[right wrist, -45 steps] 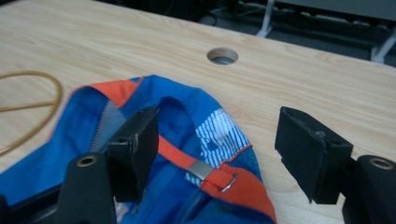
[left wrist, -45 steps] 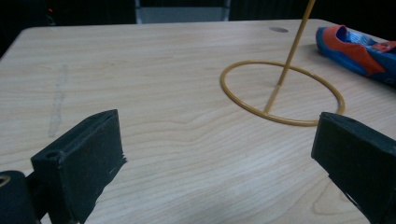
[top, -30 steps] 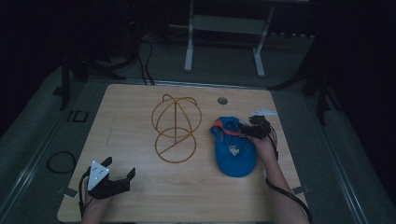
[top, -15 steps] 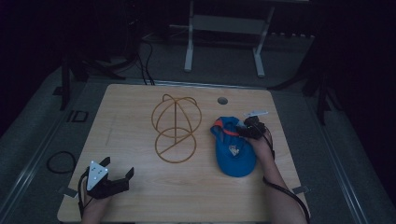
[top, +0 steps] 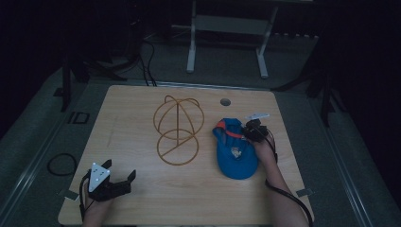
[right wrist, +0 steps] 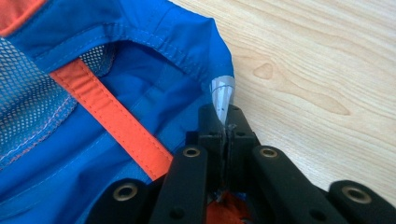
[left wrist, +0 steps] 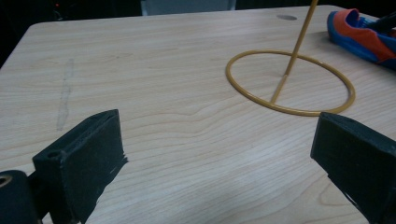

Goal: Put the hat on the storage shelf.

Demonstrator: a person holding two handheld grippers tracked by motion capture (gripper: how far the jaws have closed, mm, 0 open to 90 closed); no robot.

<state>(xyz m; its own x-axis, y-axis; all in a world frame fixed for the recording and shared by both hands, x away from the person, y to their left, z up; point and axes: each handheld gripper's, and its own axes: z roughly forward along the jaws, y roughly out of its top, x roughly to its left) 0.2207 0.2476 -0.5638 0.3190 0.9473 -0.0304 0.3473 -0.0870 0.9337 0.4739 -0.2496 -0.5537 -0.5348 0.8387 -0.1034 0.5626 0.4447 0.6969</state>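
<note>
A blue cap with orange trim lies on the right half of the wooden table. My right gripper is at the cap's far right edge, shut on the cap's rim; a small grey tag sticks up just above the closed jaws. A yellow wire stand with a ring base stands mid-table, left of the cap. My left gripper rests near the front left corner, open, with bare wood between its fingers. The cap's edge shows far right in the left gripper view.
A round cable hole sits in the table near the far edge. A white metal frame stands on the floor beyond the table. Cables lie on the floor at the left.
My right gripper has shifted slightly left and nearer on the cap's edge, and the cap's rim has moved with it. The left gripper has stayed put.
</note>
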